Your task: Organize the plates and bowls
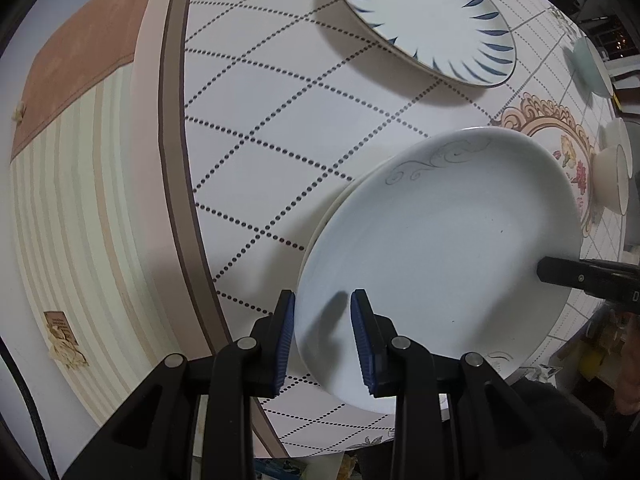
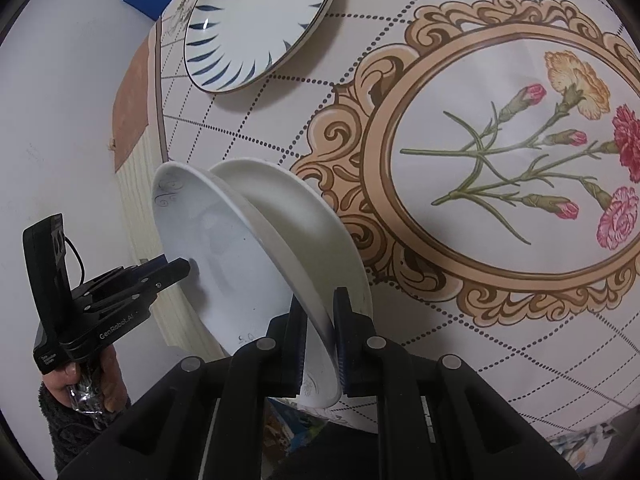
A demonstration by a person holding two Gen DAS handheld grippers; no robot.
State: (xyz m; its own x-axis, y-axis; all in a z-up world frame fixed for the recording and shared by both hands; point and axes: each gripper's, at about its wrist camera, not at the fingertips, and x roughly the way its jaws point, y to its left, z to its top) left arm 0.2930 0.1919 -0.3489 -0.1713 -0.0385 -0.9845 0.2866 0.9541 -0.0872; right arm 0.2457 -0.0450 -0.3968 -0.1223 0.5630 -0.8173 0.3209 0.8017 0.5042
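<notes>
i see the table (image 2: 280, 128) first, under a cloth printed with a dotted grid and, in the right wrist view, a big scrolled oval frame (image 2: 460, 60) around painted carnations. far across that cloth lies the blue-petal plate (image 1: 424, 16), flat and well apart from everything i hold.

next down in size is the white plate with a grey scroll (image 1: 440, 240), carried between both tools above the table's near edge. it is tilted (steeply so in the right wrist view), and a second, cream-coloured plate (image 2: 304, 216) lies just under it; i cannot tell whether the two touch. my left gripper (image 1: 322, 340) has its blue pads either side of the near rim, clamped on that white plate. my right gripper (image 2: 320, 340) is pinched on the opposite rim, jaws nearly together around the thin edge.

at the far right of the left wrist view stand some bowls (image 1: 612, 160), pale and small, distorted by the lens. smallest of all, a hand (image 2: 92, 376) in a fuzzy dark sleeve grips the left tool's handle.
</notes>
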